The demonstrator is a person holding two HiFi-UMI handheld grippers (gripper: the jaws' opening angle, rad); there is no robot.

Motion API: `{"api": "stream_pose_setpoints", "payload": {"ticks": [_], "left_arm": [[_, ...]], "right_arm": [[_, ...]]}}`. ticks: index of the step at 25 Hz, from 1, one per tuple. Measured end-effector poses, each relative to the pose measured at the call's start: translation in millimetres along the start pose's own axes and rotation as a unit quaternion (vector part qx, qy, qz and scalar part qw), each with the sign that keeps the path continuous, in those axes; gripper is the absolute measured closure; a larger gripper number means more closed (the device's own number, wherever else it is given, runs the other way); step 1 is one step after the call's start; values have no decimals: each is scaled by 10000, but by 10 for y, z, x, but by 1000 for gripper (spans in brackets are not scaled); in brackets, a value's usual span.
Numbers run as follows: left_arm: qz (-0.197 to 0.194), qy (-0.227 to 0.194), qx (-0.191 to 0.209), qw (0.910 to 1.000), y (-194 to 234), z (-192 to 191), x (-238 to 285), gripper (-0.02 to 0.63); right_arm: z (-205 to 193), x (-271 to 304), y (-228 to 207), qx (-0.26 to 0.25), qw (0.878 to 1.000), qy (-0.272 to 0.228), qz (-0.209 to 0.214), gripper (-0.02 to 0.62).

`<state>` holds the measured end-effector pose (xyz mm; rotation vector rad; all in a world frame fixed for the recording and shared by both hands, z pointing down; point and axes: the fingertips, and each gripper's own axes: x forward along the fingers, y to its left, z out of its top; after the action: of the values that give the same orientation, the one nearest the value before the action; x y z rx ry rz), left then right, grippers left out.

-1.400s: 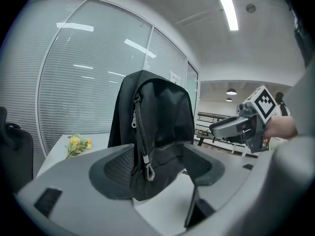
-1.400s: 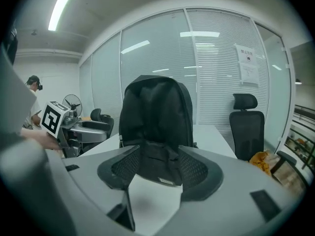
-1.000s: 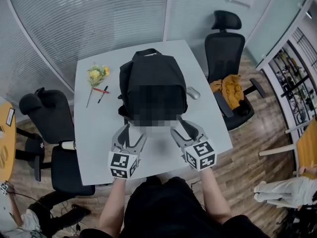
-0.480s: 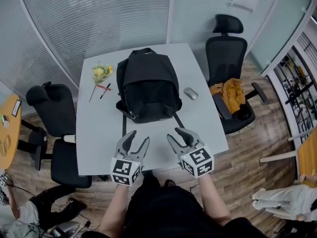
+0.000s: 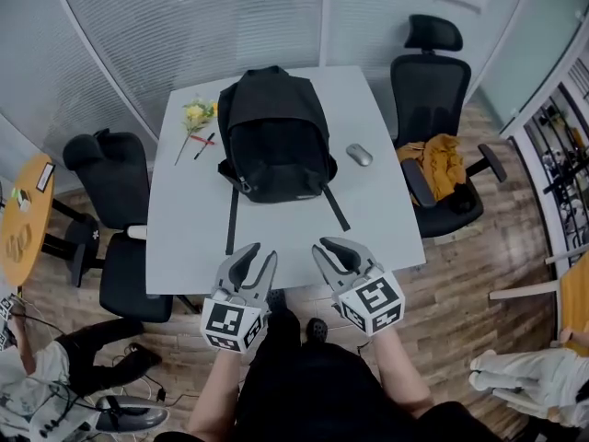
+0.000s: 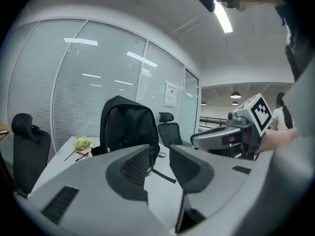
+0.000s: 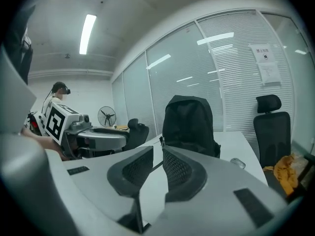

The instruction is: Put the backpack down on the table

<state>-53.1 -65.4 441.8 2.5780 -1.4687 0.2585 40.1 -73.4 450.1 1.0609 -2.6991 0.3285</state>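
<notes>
Backpack (image 5: 274, 136) standing upright on the white table (image 5: 189, 238), straps trailing toward me, my left gripper (image 5: 254, 256) and right gripper (image 5: 337, 247) both empty, jaws closing, apart from it at the near edge

The backpack (image 5: 276, 136) in front of me is black all over, straps included, against a pale grey-white surface (image 5: 193, 238). Beside it I see a flower (image 5: 197, 115) with yellow blooms and a green stem, a red pen (image 5: 203, 140) and a silver-grey mouse (image 5: 359, 155). The chairs (image 5: 433, 72) are black; one carries a mustard-yellow cloth (image 5: 442, 164). The floor (image 5: 460, 270) is brown wood in planks. The glass wall (image 5: 184, 26) is frosted white with fine horizontal stripes. A round table (image 5: 18, 238) on my left is orange.
</notes>
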Motion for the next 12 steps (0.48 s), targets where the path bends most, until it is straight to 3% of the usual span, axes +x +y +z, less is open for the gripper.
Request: {"api": "stream_pose_setpoints", "payload": {"ticks": [12], "left_arm": [[13, -187, 56, 9998, -541, 13, -284, 583]], "right_arm": [[-73, -533, 247, -127, 9996, -176, 179, 584]]}}
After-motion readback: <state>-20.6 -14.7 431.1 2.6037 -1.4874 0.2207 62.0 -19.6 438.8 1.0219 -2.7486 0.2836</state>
